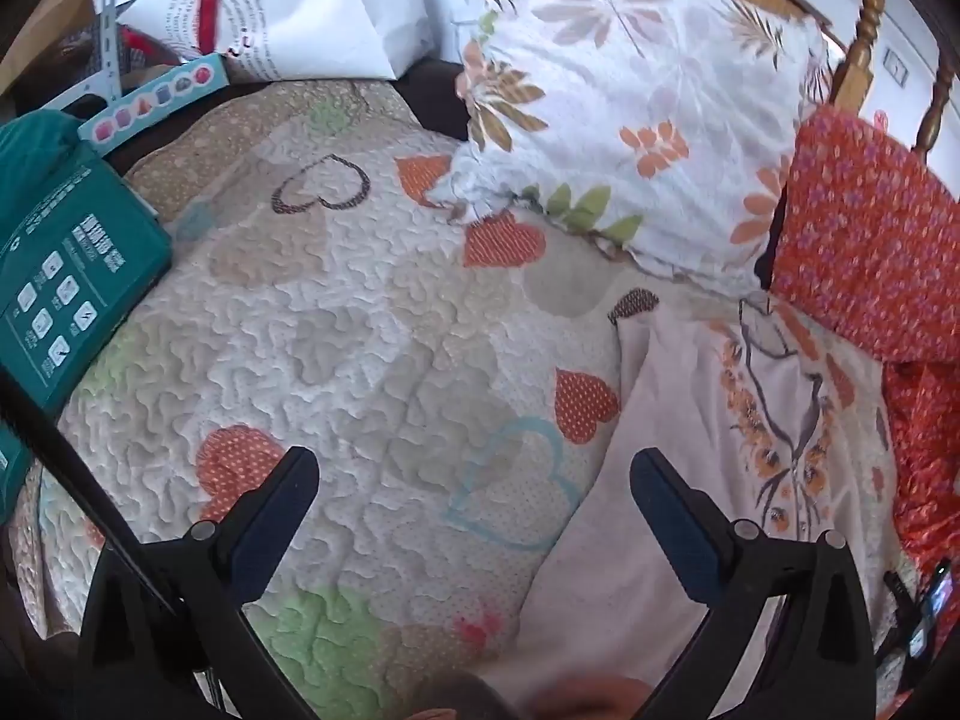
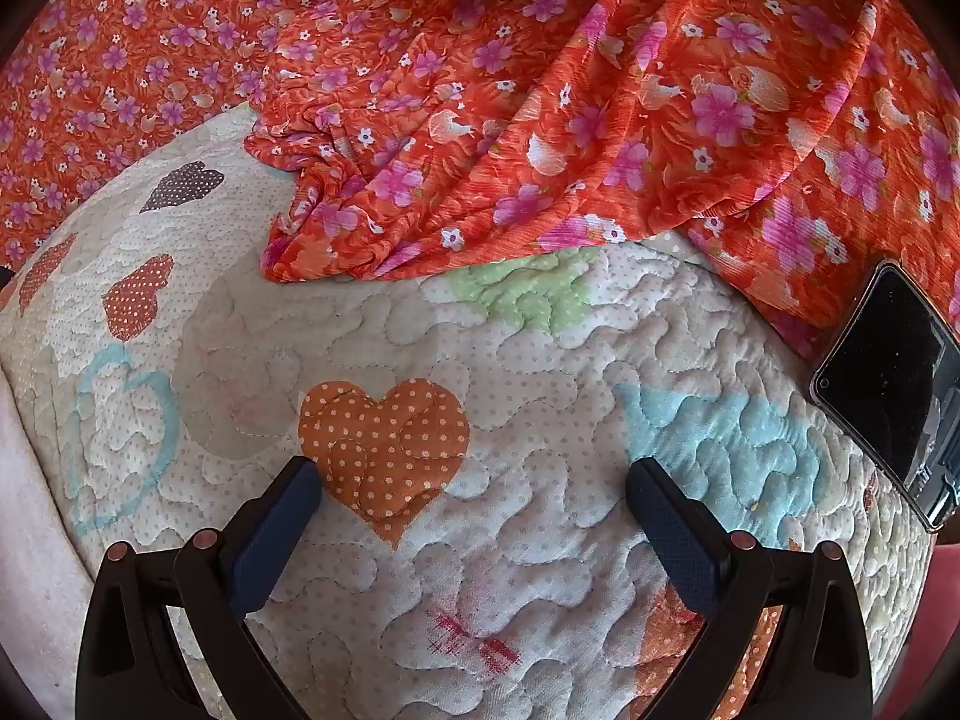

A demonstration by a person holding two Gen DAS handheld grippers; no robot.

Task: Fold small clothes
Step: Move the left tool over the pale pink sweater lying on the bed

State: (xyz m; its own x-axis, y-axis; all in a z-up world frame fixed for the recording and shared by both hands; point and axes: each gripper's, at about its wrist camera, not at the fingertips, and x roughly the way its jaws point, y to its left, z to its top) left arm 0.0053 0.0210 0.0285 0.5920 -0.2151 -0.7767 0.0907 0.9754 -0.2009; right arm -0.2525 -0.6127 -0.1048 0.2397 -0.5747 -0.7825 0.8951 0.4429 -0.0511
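A pale pinkish garment [image 1: 690, 420] with an orange flower and bird print lies flat on the quilted bedspread [image 1: 360, 330], at the right of the left wrist view; its edge shows at the far left of the right wrist view [image 2: 24, 480]. My left gripper [image 1: 474, 480] is open and empty above the quilt, just left of that garment. An orange floral cloth [image 2: 540, 138] lies crumpled at the far side of the right wrist view. My right gripper [image 2: 471, 486] is open and empty over the quilt [image 2: 540, 390], short of that cloth.
A flower-print pillow [image 1: 630, 108] and an orange floral pillow [image 1: 864, 240] lie by the wooden headboard [image 1: 864, 42]. Teal boxes [image 1: 66, 276] and white paper bags [image 1: 282, 6] stand at the left. A phone [image 2: 888, 384] lies at the quilt's right edge.
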